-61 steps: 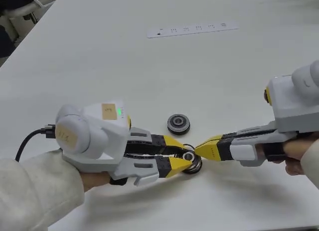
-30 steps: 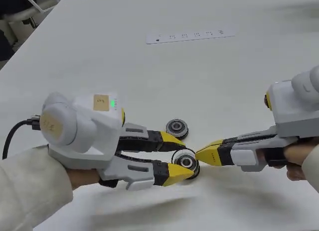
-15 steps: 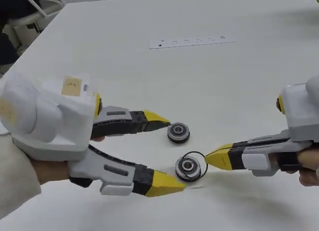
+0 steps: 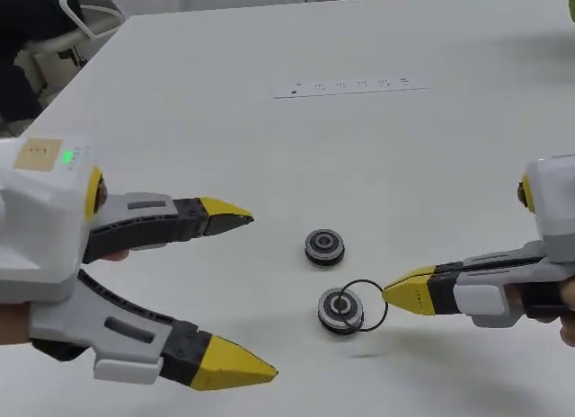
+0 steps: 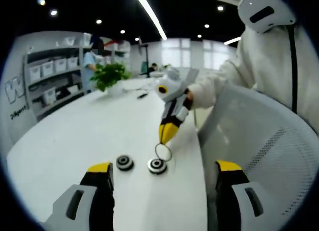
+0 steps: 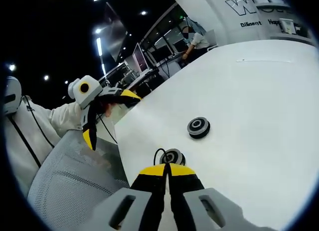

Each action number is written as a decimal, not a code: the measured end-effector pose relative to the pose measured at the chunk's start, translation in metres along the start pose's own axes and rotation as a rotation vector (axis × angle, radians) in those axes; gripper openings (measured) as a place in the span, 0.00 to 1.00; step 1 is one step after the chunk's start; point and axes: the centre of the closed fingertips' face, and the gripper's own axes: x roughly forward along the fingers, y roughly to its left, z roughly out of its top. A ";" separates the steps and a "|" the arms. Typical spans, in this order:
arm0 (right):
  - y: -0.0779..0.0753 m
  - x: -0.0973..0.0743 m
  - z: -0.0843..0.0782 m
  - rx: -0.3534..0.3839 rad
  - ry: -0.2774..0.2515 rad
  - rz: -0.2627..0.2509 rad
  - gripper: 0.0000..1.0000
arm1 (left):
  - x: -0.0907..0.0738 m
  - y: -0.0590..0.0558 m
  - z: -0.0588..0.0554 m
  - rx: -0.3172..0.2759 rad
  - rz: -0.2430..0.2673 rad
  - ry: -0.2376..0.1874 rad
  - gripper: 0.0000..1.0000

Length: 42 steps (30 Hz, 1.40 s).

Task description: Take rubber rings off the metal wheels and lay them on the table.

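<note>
On the wall, lettering was read as "Diligent" — the rest was cut off. The right gripper's jaws were closed on the thin rubber ring, looped against the near wheel on the bench. A second wheel lay just beyond it. The left gripper's jaws were spread wide — empty, left of that near wheel.

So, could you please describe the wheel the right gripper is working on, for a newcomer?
On the white table, this side of the power strip, lie two metal wheels. It is the nearer wheel, beside the right gripper. Unlike the farther wheel, it has a thin black rubber ring looping loose beside it, pinched in the shut jaws.
</note>
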 end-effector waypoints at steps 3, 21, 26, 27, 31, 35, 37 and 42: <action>0.003 -0.001 0.002 -0.005 -0.001 0.004 0.00 | -0.009 -0.001 -0.001 -0.011 0.005 0.004 0.87; 0.024 0.000 0.017 -0.034 -0.009 0.036 0.00 | -0.063 0.000 -0.013 -0.039 0.118 0.022 0.91; 0.029 0.002 0.021 -0.044 -0.003 0.050 0.00 | -0.074 0.001 -0.020 -0.071 0.164 0.011 0.91; 0.030 0.003 0.022 -0.047 -0.001 0.052 0.00 | -0.076 0.001 -0.021 -0.076 0.173 0.008 0.91; 0.036 0.006 0.025 -0.059 0.007 0.068 0.00 | -0.080 -0.001 -0.025 -0.094 0.196 0.002 0.91; 0.041 0.009 0.025 -0.072 0.024 0.082 0.00 | -0.079 -0.007 -0.031 -0.115 0.197 0.003 0.92; 0.043 0.010 0.025 -0.081 0.032 0.088 0.00 | -0.078 -0.008 -0.036 -0.123 0.200 0.007 0.92; 0.047 0.014 0.027 -0.087 0.037 0.102 0.00 | -0.076 -0.012 -0.042 -0.141 0.202 0.003 0.92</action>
